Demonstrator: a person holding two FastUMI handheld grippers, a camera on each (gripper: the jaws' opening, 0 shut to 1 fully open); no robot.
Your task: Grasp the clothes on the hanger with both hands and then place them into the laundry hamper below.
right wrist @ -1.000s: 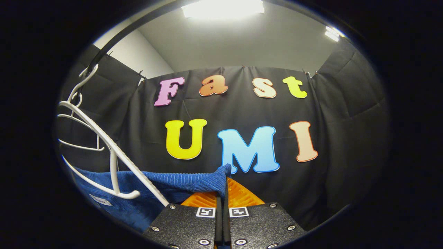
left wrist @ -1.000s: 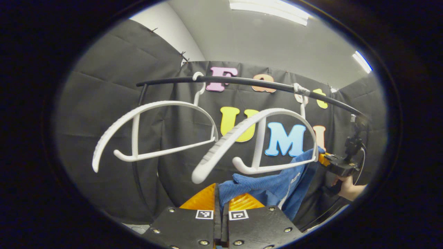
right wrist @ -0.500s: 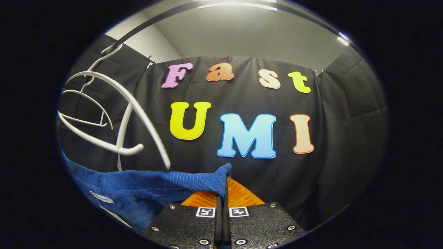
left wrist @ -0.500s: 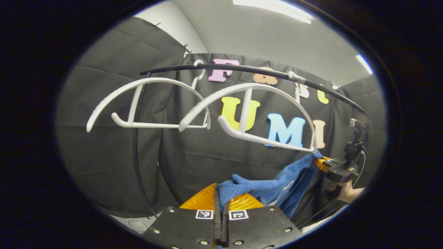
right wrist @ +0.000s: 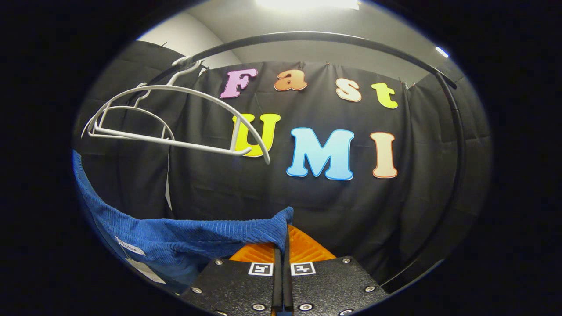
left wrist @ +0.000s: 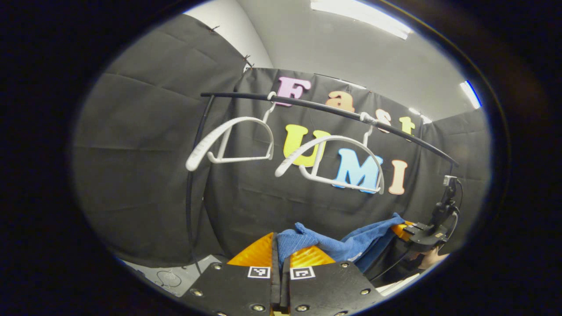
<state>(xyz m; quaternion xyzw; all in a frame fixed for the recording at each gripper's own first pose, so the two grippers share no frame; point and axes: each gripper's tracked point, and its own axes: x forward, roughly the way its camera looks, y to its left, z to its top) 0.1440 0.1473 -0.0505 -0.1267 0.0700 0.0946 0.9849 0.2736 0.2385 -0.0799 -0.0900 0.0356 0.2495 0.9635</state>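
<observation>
Two grippers carry one blue garment (left wrist: 347, 245) between them, and it hangs clear of both hangers, below and nearer to us than the rail. Our left gripper (left wrist: 279, 252) has its jaws pressed together on one edge of the cloth, which bunches up just beyond the fingertips. Our right gripper (right wrist: 283, 245) is likewise pinched tight on another edge, the ribbed fabric folding over its left finger. From the left gripper view we also see the right gripper farther off at the right, with the cloth sagging in a shallow curve between the two holds.

We judge the garment soft, limp and light: it drapes and creases freely, and its ribbed weave should resist slipping. Such cloth gives no support of its own, so holds at two well-separated edges, as now, seem the sensible way to keep it spread while we lower it. A small white label (right wrist: 130, 250) shows near its lower left part.

By count: one garment, two white hangers, the left hanger (left wrist: 230, 142) and the right hanger (left wrist: 333, 162), both bare, on one black rail (left wrist: 325, 109). We cannot see the hamper from here.
</observation>
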